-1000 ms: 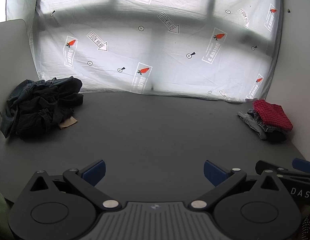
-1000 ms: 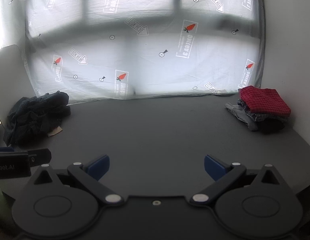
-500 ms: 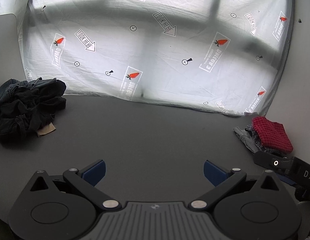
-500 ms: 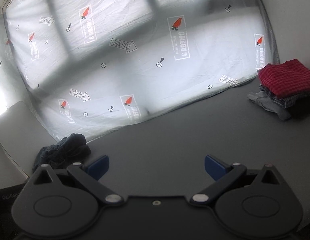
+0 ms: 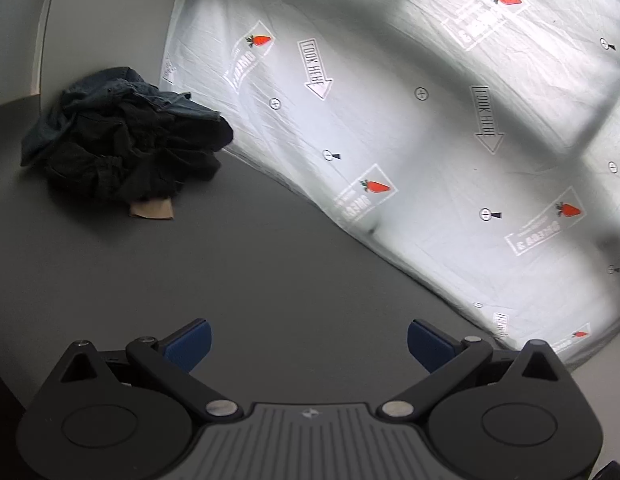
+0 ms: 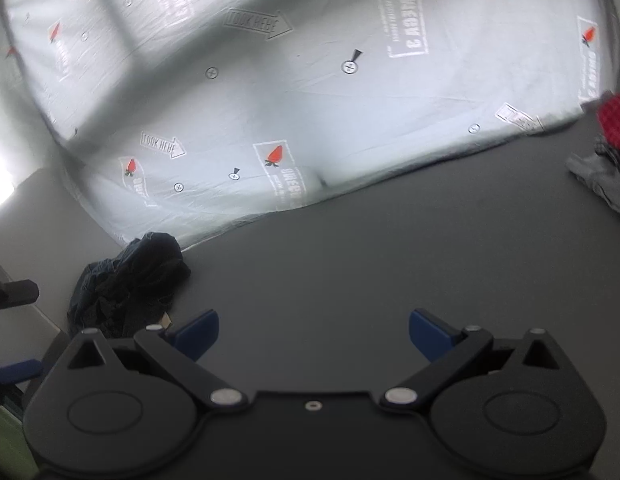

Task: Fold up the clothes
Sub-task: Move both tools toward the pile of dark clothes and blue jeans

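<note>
Left wrist view: left gripper [image 5: 307, 344] fingers spread wide, empty, above bare grey tabletop [image 5: 249, 280]. Crumpled dark clothes pile [image 5: 125, 144] lies far left, against printed backdrop sheet [image 5: 430, 120]; tan tag [image 5: 151, 209] pokes out beneath. Right gripper [image 6: 314, 334] likewise spread, empty; folded stack [image 6: 610, 152] at far right edge. Judgement: pile soft, limp, tangled, light; pinch 1 top edge or waistband, lift clear before spreading flat.

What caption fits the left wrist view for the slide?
Open left gripper above grey table, facing crumpled dark clothes pile.
</note>
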{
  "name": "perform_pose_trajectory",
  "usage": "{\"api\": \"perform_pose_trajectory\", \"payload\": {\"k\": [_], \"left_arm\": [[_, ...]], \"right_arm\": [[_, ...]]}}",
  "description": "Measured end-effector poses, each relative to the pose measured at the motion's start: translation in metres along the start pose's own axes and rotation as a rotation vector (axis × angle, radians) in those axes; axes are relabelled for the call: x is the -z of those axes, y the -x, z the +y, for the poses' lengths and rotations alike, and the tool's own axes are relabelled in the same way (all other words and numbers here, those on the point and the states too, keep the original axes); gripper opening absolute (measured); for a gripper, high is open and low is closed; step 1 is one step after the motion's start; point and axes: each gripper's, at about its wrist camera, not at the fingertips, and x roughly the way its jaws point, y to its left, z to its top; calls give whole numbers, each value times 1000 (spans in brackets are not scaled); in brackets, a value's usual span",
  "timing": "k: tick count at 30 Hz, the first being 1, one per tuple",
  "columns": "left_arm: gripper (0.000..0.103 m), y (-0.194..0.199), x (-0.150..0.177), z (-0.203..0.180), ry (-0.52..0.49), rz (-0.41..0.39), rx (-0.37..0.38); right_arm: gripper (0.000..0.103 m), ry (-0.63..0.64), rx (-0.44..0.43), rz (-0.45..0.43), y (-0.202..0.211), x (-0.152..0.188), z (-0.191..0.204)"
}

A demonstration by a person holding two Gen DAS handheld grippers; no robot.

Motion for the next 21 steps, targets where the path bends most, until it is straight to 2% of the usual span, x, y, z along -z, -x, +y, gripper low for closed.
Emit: {"api": "perform_pose_trajectory", "payload": {"k": [5,8,11,14,18,21], "left_arm": [[103,-23,-32,50,-28,-20,-64],[103,-48,-62,82,-75,-23,-130],[103,-65,-102,121,-127,-52,-214],[103,-88,-146,172,-116,-53,-258],[103,-124,-206,251,4,-13,-205],[103,-156,-241,300,52,10,-174]], "right_arm": [[103,189,-39,-7,-49,-8,61],[103,308,17,-45,-82,-10,115],[102,471,53,-67,-125,-19,186],[100,621,68,-108,-169,-23,258],[98,809,76,-169,-226,-24,351],[96,784,-4,-137,-269,-27,410]]}}
